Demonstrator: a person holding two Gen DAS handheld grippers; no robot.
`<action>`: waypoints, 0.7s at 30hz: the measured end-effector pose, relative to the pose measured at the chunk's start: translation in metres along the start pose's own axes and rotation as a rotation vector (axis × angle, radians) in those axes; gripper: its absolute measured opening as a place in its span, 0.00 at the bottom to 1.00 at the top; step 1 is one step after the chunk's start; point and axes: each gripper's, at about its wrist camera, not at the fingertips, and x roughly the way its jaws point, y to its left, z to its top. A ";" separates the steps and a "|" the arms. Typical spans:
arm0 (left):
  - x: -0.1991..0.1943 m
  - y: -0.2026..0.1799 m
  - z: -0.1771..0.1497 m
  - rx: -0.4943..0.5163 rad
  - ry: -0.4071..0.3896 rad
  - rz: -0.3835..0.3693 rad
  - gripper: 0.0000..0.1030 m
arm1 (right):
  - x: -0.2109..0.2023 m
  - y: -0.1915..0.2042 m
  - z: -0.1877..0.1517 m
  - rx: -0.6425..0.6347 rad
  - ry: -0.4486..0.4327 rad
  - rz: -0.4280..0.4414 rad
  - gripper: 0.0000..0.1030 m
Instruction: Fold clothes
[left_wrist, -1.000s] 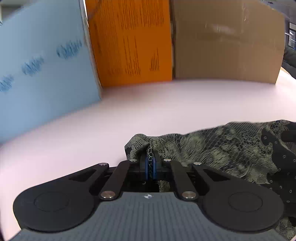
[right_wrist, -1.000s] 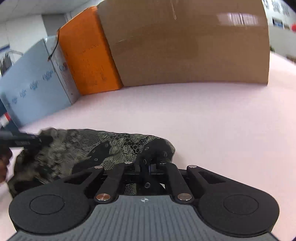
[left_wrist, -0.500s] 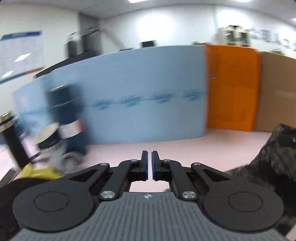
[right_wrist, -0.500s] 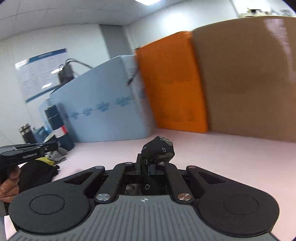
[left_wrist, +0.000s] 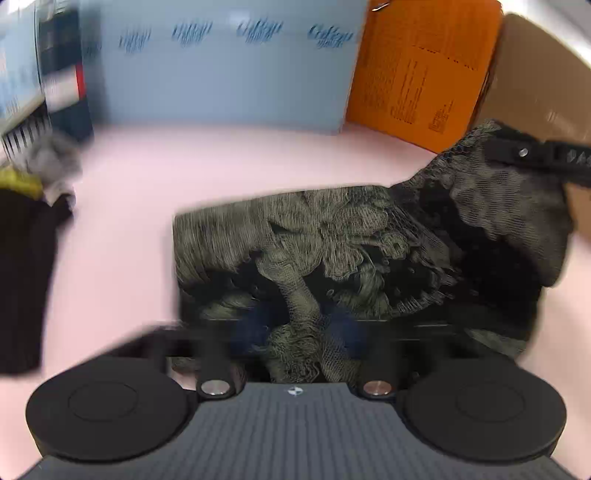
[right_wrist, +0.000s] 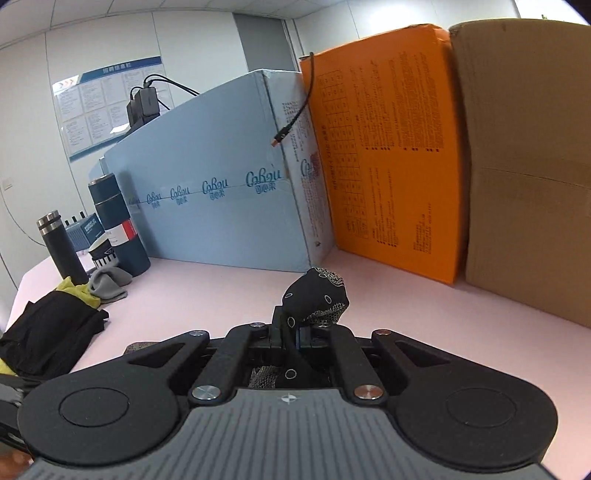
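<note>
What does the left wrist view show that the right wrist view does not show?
Only the left wrist view shows the lace garment spread out, with the right claw pinching its raised corner. Only the right wrist view shows the wall poster and the dangling cable. Both show the blue box, orange box, cardboard box and pink table.

Garment: open-weave lace cloth, rough (olive over black). Table: smooth matt pink. Right gripper: matt black plastic.

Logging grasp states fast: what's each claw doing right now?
Left claw: open around the lace garment, blurred.
Right claw: closed on a corner of the lace garment.
</note>
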 end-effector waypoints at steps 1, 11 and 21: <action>0.000 -0.001 0.001 -0.024 -0.015 0.015 0.03 | -0.002 -0.001 -0.001 -0.004 0.000 -0.002 0.04; -0.045 0.054 0.020 -0.049 -0.190 0.291 0.03 | 0.009 0.019 0.008 -0.051 -0.018 0.063 0.04; -0.064 0.066 0.009 -0.073 0.051 0.331 0.83 | 0.057 0.049 0.008 -0.052 0.156 -0.262 0.63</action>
